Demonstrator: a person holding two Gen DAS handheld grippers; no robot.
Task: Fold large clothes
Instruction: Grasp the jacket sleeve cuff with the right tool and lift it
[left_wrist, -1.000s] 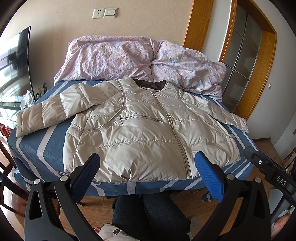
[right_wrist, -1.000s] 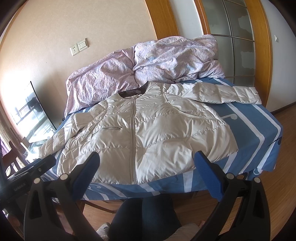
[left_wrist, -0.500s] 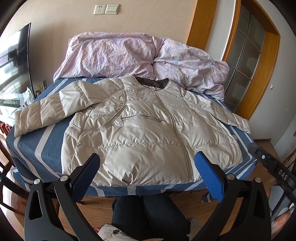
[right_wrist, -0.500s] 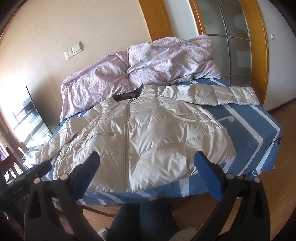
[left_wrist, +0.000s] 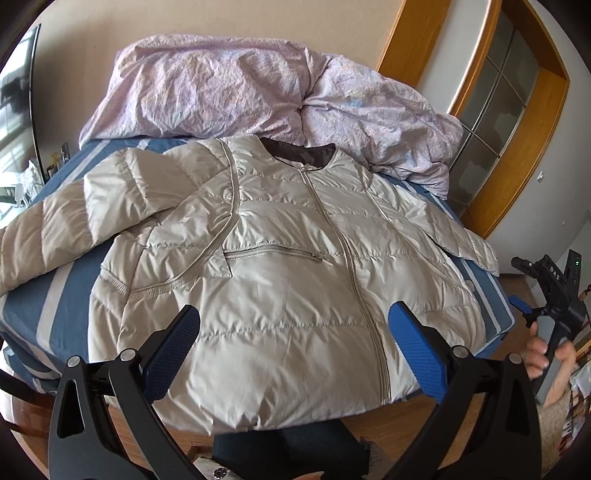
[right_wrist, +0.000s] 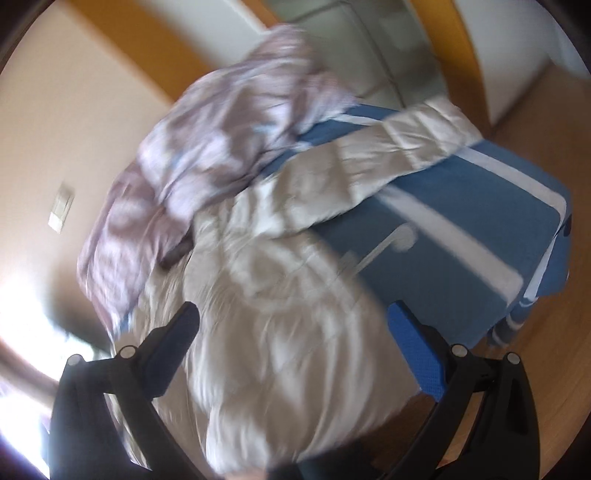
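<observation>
Jacket (left_wrist: 280, 266) spread flat on the bed (left_wrist: 40, 306), zipped; left hand-held gripper (left_wrist: 293, 345) spread above its hem, right hand-held gripper (right_wrist: 291, 347) spread too (blurry view).

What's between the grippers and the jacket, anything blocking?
Nothing visible. The jacket lies spread flat on the bed, with the open left gripper and open right gripper above its hem. The quilt is behind the collar.
</observation>
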